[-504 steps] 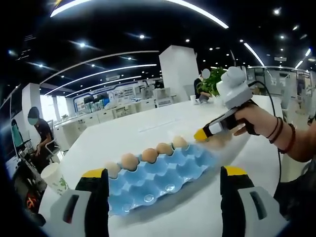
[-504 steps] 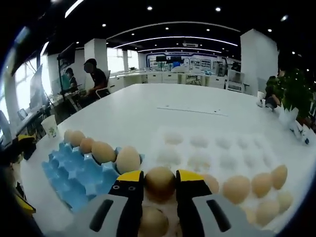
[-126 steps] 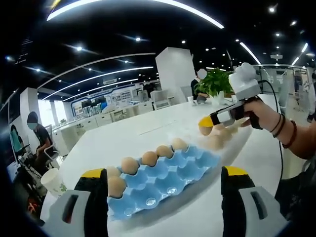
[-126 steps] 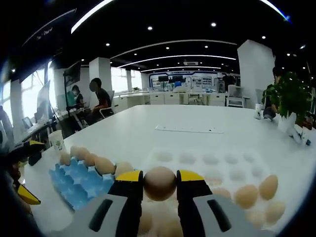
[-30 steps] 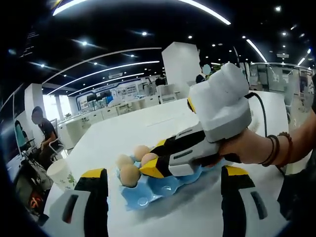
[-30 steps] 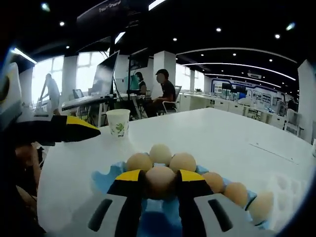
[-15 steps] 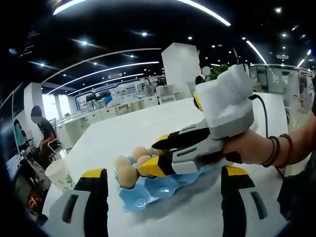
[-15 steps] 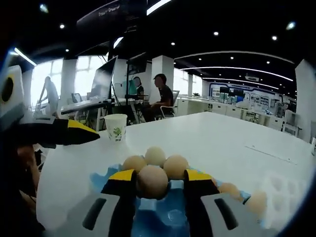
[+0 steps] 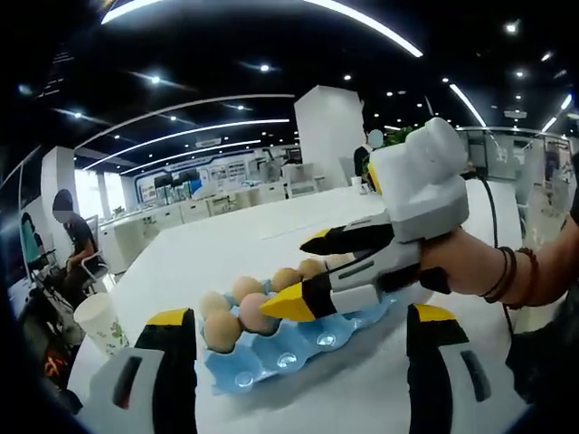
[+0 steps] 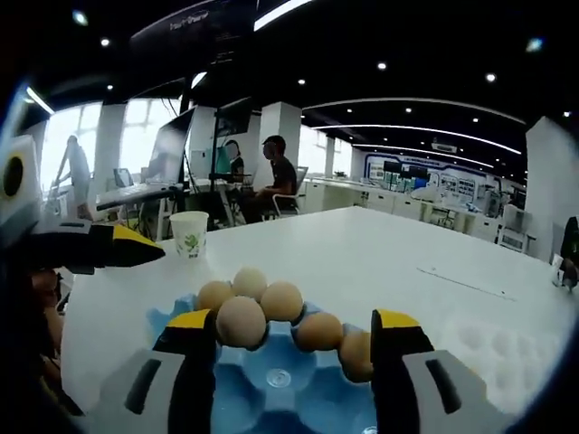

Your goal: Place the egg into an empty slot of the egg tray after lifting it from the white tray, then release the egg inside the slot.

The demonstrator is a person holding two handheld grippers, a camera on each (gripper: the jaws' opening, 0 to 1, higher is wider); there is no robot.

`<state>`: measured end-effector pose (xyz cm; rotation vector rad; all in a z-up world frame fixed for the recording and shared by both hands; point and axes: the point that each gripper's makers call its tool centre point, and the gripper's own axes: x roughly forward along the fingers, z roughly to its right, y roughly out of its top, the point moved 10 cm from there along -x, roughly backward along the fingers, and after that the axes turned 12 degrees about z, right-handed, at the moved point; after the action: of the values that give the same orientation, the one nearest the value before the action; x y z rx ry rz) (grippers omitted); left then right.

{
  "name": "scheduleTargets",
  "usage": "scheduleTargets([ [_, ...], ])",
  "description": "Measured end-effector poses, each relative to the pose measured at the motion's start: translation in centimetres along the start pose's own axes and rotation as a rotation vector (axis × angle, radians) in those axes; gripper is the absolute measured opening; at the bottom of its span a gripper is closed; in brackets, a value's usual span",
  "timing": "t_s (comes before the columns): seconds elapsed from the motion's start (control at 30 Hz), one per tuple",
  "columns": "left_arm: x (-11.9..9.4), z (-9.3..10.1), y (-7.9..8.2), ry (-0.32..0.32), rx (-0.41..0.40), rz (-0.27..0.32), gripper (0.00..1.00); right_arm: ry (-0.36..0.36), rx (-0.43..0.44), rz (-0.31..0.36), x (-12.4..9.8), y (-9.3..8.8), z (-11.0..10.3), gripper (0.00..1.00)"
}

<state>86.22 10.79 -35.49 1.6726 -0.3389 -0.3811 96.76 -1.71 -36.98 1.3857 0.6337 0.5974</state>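
A blue egg tray (image 10: 271, 384) lies on the white table and holds several brown eggs. The egg just set down (image 10: 241, 322) rests in a slot beside my right gripper's (image 10: 291, 324) left jaw, and the jaws stand wide apart, open and off it. In the left gripper view the right gripper (image 9: 291, 277) reaches in from the right in a person's hand, its yellow-tipped jaws spread over the egg tray (image 9: 303, 339), with the egg (image 9: 251, 316) by the lower tip. My left gripper (image 9: 300, 315) hangs open before the tray, holding nothing. The white tray (image 10: 493, 348) shows faintly at right.
A paper cup (image 10: 188, 233) stands left of the egg tray, near the table edge, also visible as the cup (image 9: 99, 321). The left gripper (image 10: 90, 246) pokes in at the left. People sit at desks beyond the table (image 10: 389, 244).
My right gripper's jaws have spread apart and let go of the egg, which now sits in a tray slot. The right gripper has drawn back a little.
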Motion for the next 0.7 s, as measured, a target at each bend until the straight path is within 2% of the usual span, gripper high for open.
scheduleTargets([
  [0.13,-0.1,0.1,0.1,-0.001,0.002,0.005,0.99,-0.012,0.012,-0.004,-0.5,0.0,0.5,0.77],
  [0.47,0.0,0.4,0.0,0.008,0.005,-0.003,0.99,-0.056,0.011,-0.036,-2.3,-0.3,2.2,0.77],
  [0.7,0.0,0.6,0.2,0.004,0.009,0.004,0.99,-0.103,0.012,-0.026,-3.8,0.0,3.5,0.77],
])
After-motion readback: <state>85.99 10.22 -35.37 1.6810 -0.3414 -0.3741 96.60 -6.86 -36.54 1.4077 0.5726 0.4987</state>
